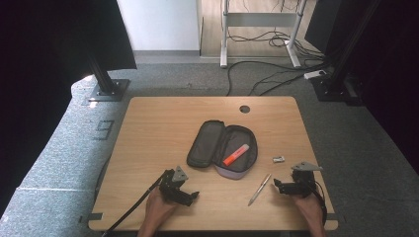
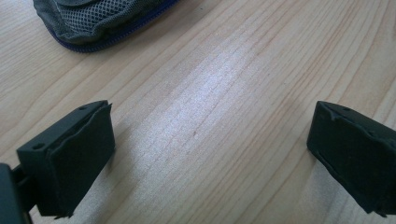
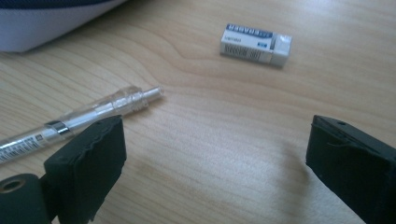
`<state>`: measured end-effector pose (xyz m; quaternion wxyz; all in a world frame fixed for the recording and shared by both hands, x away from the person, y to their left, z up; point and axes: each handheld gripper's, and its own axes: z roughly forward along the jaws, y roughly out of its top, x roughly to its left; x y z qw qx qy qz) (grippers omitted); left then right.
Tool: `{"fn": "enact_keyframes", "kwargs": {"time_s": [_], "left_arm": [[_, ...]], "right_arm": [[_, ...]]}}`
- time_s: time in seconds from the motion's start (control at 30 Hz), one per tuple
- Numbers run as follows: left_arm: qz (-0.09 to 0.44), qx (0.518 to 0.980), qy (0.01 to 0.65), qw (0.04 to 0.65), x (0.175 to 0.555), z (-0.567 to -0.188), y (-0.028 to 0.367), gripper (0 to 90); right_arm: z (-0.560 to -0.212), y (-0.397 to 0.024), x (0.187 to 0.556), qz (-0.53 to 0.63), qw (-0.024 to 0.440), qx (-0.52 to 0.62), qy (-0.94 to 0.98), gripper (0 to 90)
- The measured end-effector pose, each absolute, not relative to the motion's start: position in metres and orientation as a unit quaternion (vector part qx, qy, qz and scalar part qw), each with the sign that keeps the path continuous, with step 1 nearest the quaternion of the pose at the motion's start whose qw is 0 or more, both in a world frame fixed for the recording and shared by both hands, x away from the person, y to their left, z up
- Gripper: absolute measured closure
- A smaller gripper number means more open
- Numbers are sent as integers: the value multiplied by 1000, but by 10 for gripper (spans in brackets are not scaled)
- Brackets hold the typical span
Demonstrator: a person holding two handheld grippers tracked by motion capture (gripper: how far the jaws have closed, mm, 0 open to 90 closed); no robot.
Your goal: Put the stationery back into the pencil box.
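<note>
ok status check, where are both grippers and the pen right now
Left gripper open, nothing between its fingers. Right gripper open beside the pen, not touching. Pencil case unzipped, marker inside. Eraser clear of the path.

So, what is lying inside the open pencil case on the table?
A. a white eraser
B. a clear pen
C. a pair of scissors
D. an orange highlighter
D: in the high view an orange highlighter lies inside the open pencil case, while the clear pen and the eraser lie outside it on the table.
</note>
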<state>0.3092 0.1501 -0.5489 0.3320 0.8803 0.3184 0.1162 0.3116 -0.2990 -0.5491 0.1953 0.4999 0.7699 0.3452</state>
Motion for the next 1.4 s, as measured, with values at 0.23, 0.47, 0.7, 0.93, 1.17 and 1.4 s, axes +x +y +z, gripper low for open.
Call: {"fn": "enact_keyframes", "kwargs": {"time_s": [0.23, 0.47, 0.7, 0.93, 1.17, 1.4], "left_arm": [[116, 880, 318, 332, 309, -549, 150, 5], [117, 879, 320, 333, 309, -549, 150, 10], [118, 878, 321, 333, 309, -549, 150, 16], [119, 878, 323, 334, 309, -549, 150, 22], [120, 877, 324, 334, 309, -549, 151, 30], [120, 877, 324, 335, 309, -549, 151, 36]], "right_arm": [[-538, -303, 315, 354, 206, 500, 763, 65], [-528, -298, 324, 362, 199, 494, 765, 122], [-521, -295, 334, 360, 203, 498, 762, 121], [-510, -292, 345, 359, 213, 494, 762, 126], [-505, -289, 358, 354, 216, 493, 765, 142], [-513, -283, 372, 341, 215, 494, 771, 180]]}}
